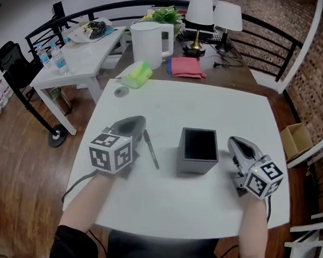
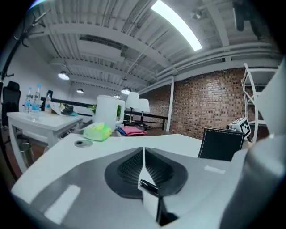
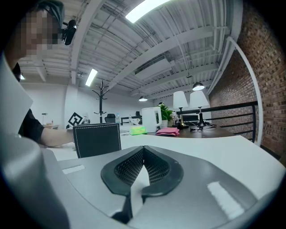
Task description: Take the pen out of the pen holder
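Observation:
A black pen (image 1: 151, 149) lies flat on the white table (image 1: 214, 109), just left of the dark square pen holder (image 1: 198, 157), which stands upright and looks empty from above. My left gripper (image 1: 140, 121) rests beside the pen's far end, to its left, and its jaws meet with nothing between them (image 2: 143, 150). The holder (image 2: 221, 145) shows to that gripper's right. On the other side of the holder, my right gripper (image 1: 235, 142) sits near the table's right edge, also shut and empty (image 3: 143, 148), with the holder (image 3: 97, 139) off to its left.
Beyond the table's far edge stand a white jug (image 1: 149, 43), a green tissue pack (image 1: 138, 74), a pink cloth (image 1: 185, 66) and two lamps (image 1: 199, 13). A small round disc (image 1: 121, 91) lies at the far left corner. A side table with bottles (image 1: 59, 62) stands at left.

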Motion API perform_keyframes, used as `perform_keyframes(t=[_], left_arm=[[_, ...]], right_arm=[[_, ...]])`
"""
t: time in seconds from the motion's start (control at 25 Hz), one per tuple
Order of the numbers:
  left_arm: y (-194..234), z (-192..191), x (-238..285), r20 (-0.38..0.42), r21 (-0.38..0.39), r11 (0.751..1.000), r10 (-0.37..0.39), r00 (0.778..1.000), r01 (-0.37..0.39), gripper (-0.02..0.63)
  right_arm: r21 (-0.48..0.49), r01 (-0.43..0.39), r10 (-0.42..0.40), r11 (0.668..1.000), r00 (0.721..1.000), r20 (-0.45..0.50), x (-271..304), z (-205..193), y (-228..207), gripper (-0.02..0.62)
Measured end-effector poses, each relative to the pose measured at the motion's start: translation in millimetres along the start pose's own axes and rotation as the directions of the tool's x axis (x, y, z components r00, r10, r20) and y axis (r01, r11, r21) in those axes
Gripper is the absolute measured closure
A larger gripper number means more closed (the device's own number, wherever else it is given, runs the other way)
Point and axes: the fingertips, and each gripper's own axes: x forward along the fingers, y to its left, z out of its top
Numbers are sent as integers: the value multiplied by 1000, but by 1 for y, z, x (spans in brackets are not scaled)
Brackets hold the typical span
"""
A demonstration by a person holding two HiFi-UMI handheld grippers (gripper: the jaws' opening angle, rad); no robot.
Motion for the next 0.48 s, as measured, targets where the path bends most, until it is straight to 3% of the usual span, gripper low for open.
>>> perform_keyframes(t=[0.16, 0.48], left_arm=[[13, 5, -14, 58, 65, 994, 83, 995, -87, 604], [20, 7, -27, 92, 46, 988, 143, 985, -148, 604]], right_arm=[[2, 6, -6, 1000, 1000, 3, 0, 0, 0, 581], [-3, 35, -35, 999, 999, 21, -2, 3, -2, 581]])
